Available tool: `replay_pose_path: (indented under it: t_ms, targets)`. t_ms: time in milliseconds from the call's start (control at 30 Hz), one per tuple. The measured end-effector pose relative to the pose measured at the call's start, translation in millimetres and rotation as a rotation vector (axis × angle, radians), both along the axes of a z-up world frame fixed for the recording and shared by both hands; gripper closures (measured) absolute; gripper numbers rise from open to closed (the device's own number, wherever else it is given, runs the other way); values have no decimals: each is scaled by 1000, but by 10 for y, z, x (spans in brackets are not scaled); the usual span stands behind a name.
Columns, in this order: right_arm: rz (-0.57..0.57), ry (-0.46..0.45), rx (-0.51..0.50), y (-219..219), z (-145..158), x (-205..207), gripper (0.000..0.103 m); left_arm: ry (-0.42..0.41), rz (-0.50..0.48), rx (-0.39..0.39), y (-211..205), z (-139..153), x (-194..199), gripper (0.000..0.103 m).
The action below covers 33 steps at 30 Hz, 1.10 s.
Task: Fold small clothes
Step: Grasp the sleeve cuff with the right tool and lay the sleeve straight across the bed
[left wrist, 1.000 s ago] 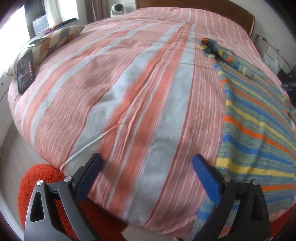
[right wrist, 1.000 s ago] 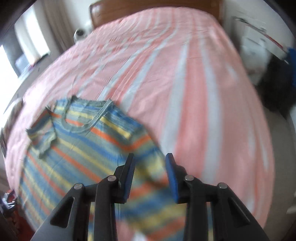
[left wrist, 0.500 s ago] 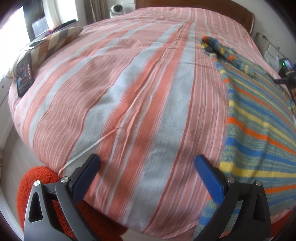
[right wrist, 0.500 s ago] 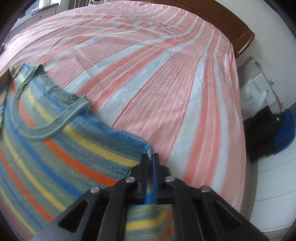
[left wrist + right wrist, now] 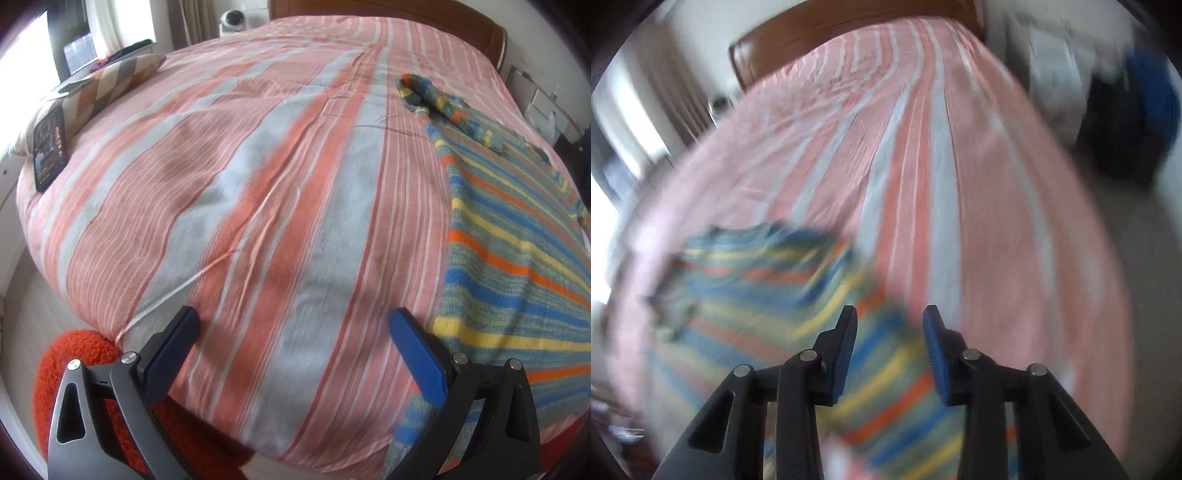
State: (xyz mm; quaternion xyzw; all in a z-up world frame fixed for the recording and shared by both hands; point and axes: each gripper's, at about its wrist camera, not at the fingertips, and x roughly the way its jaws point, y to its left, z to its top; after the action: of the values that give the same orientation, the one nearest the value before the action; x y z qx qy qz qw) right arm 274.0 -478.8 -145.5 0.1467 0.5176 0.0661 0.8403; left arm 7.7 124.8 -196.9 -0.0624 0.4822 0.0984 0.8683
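Note:
A small knitted sweater [image 5: 509, 236] with blue, yellow, orange and grey-green stripes lies on the pink striped bed [image 5: 258, 184], at the right in the left wrist view. Its near hem hangs over the bed's front edge. My left gripper [image 5: 291, 332] is wide open and empty, low at the bed's front edge, left of the sweater. In the blurred right wrist view the sweater [image 5: 768, 295] lies under and left of my right gripper [image 5: 890, 332], which is open and holds nothing. One side of the sweater looks folded over.
A dark phone [image 5: 50, 147] and a zigzag-patterned pillow [image 5: 110, 85] lie at the bed's far left. An orange fluffy rug [image 5: 74, 369] is on the floor below the left gripper. A wooden headboard [image 5: 849, 33] stands at the far end, and dark and blue things [image 5: 1126, 122] beside the bed.
My right gripper was shut on the sweater's edge half a second ago; it is now open, off the cloth and moving fast. The left gripper has barely moved.

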Motion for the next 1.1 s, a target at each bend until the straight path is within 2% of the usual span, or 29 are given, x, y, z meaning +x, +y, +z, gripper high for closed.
replay_pose_path:
  t_ms: [33,67,100,133,167,200,267,300,367,433,500,567,600,633,700,833,1000,1100]
  targets:
    - [-28,55,5,-88,-173,-190,68,1,-1,0,-2,-2,-8,1]
    - [-82,124,-70,-216,-376,-391,68,2,-2,0,-2,-5,-21,1]
    - [-126,132,-156,-316,-441,-526,80,2,-2,-1,-1,-6,-27,1]
    - [-165,98,-239,-395,-421,-670,91,1,-2,0,-1,-7,-36,1]
    - [-211,56,-341,-451,-342,-832,91,0,-1,2,-4,-11,-35,1]
    - [-246,9,-379,-478,-231,-995,89,-2,1,6,-13,-15,-34,1]
    - [-260,-53,-299,-470,-65,-1193,86,-2,4,23,-40,-34,-18,0]
    - [-242,-74,-249,-421,5,-1228,82,-5,6,32,-55,-45,-12,0]
    - [-185,-102,-212,-234,60,-1283,73,-13,9,44,-72,-52,-22,0]
    - [-127,-125,-193,-37,14,-1233,64,-19,10,38,-62,-48,-38,0]
    - [-129,-106,-174,14,-176,-1257,64,-19,5,24,-37,-46,-51,0]
    - [-163,-57,-169,-61,-383,-1251,64,-17,-4,12,-22,-45,-58,0]
    - [-195,-45,-163,-136,-490,-1294,69,-16,-7,7,-18,-45,-61,0]
    - [-217,-53,-157,-203,-488,-1344,73,-17,-11,1,-10,-45,-61,0]
    - [-262,-60,-208,-246,-410,-1464,73,-16,-11,-14,5,-50,-59,0]
    - [-256,-121,-307,-100,-157,-1849,66,-11,-7,-26,7,-50,-48,0]
    - [-285,-257,-279,197,23,-2510,43,-12,-6,-32,12,-53,-57,0]
    - [-289,-298,-247,488,-30,-2785,39,-10,-11,-17,1,-61,-68,0]
